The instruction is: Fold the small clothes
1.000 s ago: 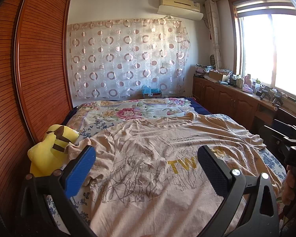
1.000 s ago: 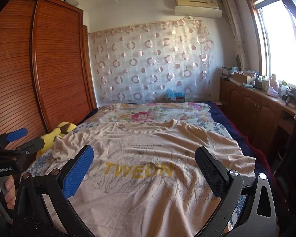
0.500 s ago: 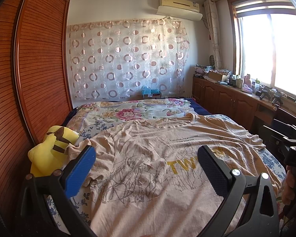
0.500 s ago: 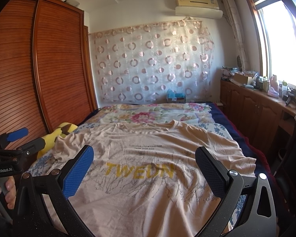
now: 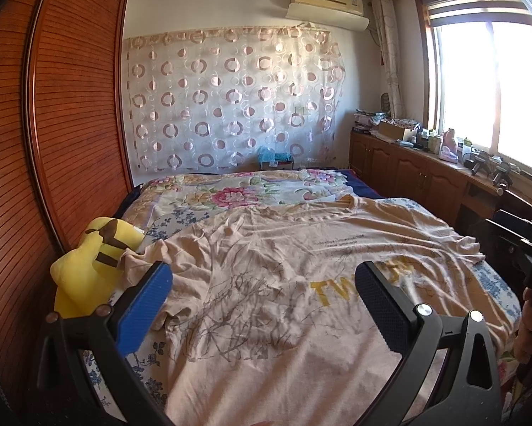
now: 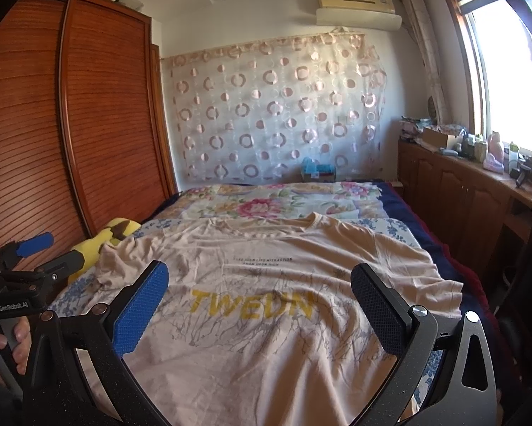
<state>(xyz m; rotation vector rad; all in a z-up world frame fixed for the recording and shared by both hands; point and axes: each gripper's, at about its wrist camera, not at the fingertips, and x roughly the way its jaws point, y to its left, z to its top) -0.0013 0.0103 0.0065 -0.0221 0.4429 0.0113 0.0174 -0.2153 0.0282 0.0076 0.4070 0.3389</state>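
Note:
A pale peach T-shirt (image 5: 283, 284) (image 6: 266, 305) with yellow letters and grey branch prints lies spread flat, front up, on the bed, collar toward the far end. Its left sleeve is bunched against a yellow plush toy (image 5: 88, 262). My left gripper (image 5: 262, 301) hovers open above the shirt's lower left part, nothing between its fingers. My right gripper (image 6: 259, 301) hovers open over the shirt's middle, near the lettering, also empty. In the right wrist view the left gripper (image 6: 35, 252) shows at the left edge, held by a hand.
The bed (image 5: 237, 195) carries a floral quilt beyond the shirt. A brown slatted wardrobe (image 5: 53, 124) runs close along the left side. Low wooden cabinets (image 6: 454, 191) with clutter stand under the window at right. A patterned curtain (image 5: 230, 106) covers the far wall.

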